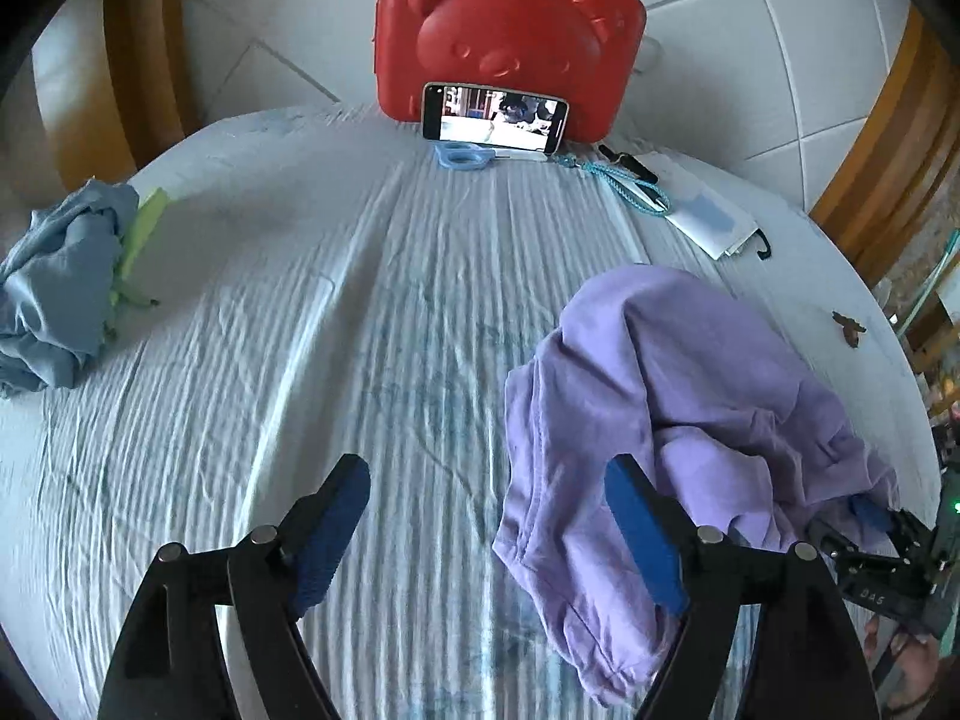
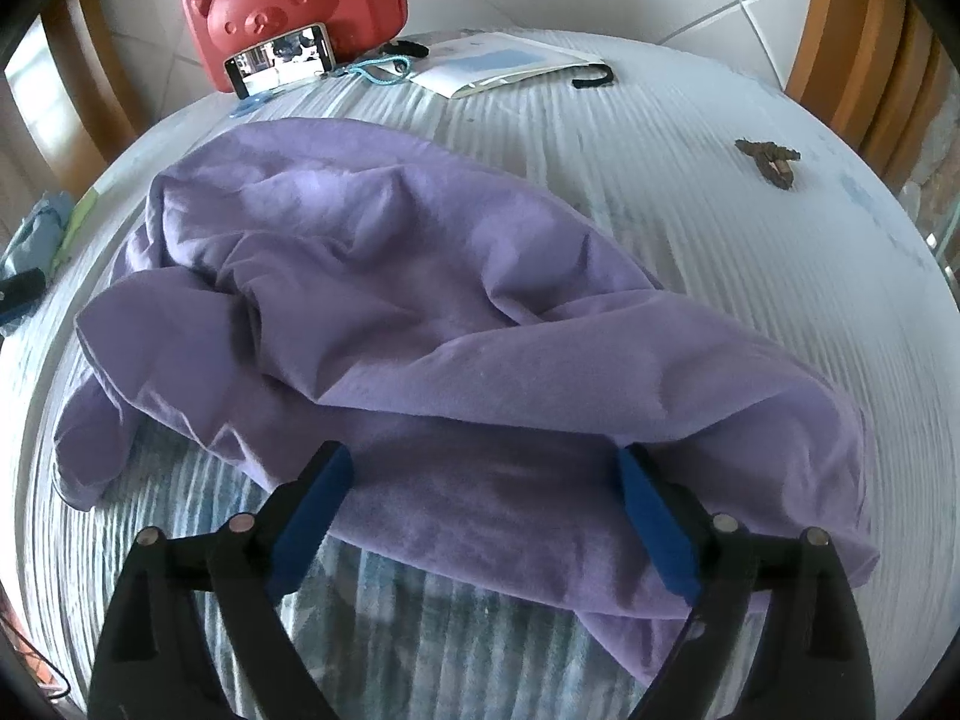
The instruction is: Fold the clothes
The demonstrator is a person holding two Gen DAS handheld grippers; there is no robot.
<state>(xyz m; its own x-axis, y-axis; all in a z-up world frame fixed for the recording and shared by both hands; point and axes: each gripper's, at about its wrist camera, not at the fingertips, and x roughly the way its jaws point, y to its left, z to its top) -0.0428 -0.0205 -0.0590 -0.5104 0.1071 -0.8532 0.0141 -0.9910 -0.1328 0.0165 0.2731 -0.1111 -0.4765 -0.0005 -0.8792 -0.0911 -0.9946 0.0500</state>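
On the ribbed white bedsheet (image 1: 360,312) the purple garment (image 2: 420,312) is lying rumpled; we are hovering left gripper (image 1: 486,480) and right gripper (image 2: 486,468) wide-jawed, holding nothing; next we need an edge to spread.

A round bench (image 1: 180,192) under a crinkled pale striped cloth (image 1: 372,312) carries everything. A purple garment (image 2: 420,312) lies rumpled on the cloth, spread wide toward the near edge. At the far edge stands a red case (image 1: 510,24) with a bear face moulded in it — a phone (image 1: 495,118) leans against it, screen lit. Just in front of the phone lie blue scissors (image 1: 462,155). Beside them: a blue cord (image 1: 624,183), papers (image 1: 702,210) and a black clip (image 2: 591,79). A blue garment (image 1: 60,282) sits bunched at the left edge — a green piece (image 1: 141,228) touches it. A small brown object (image 2: 768,159) lies alone on the right.
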